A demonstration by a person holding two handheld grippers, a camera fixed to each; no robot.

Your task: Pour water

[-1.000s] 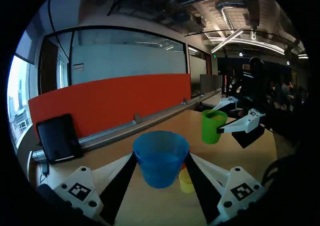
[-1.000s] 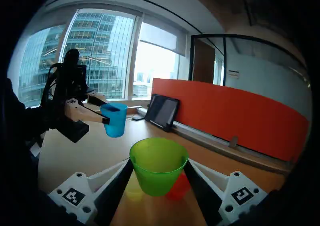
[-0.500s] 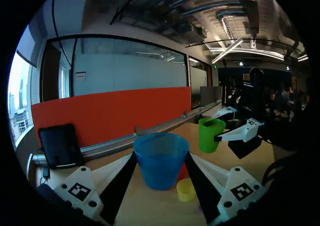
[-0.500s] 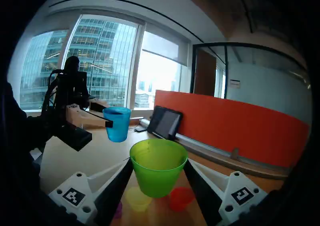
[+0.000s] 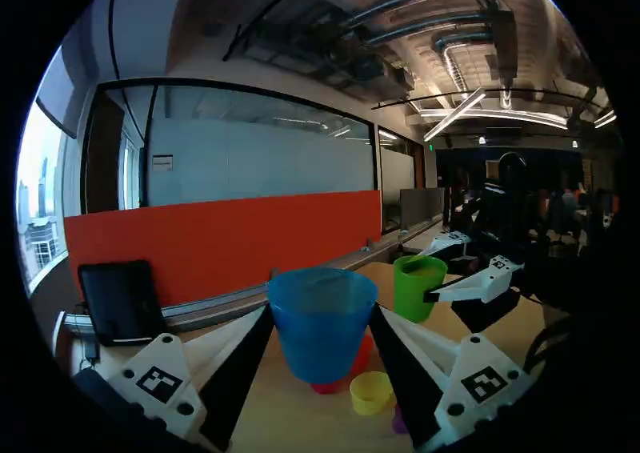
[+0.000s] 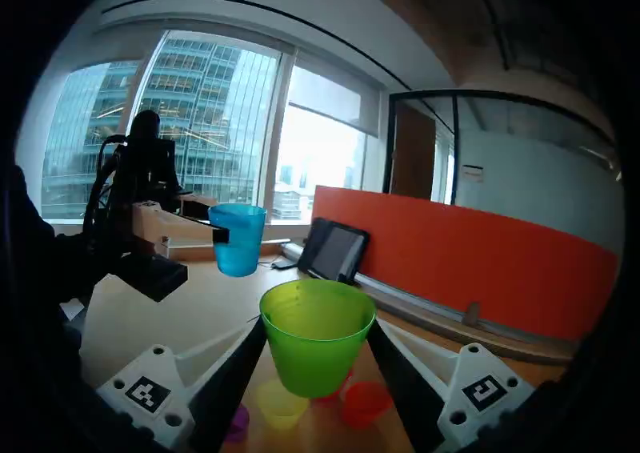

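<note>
One tapered blue cup point(image 5: 322, 329) in left gripper point(image 5: 322, 317), green cup point(image 6: 318, 341) in right gripper point(image 6: 317, 325)

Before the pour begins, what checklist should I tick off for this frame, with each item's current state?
1. Jaws of the left gripper press both sides of the blue cup: ok.
2. Jaws of the right gripper press both sides of the green cup: ok.
3. Both cups upright: ok.
4. Water level in the blue cup: cannot tell, its inside is hidden.
5. One rim above the other for pouring: not ok, the cups are held apart.
6. Table beneath free of things: not ok, a small yellow cup and a red cup stand there.
</note>
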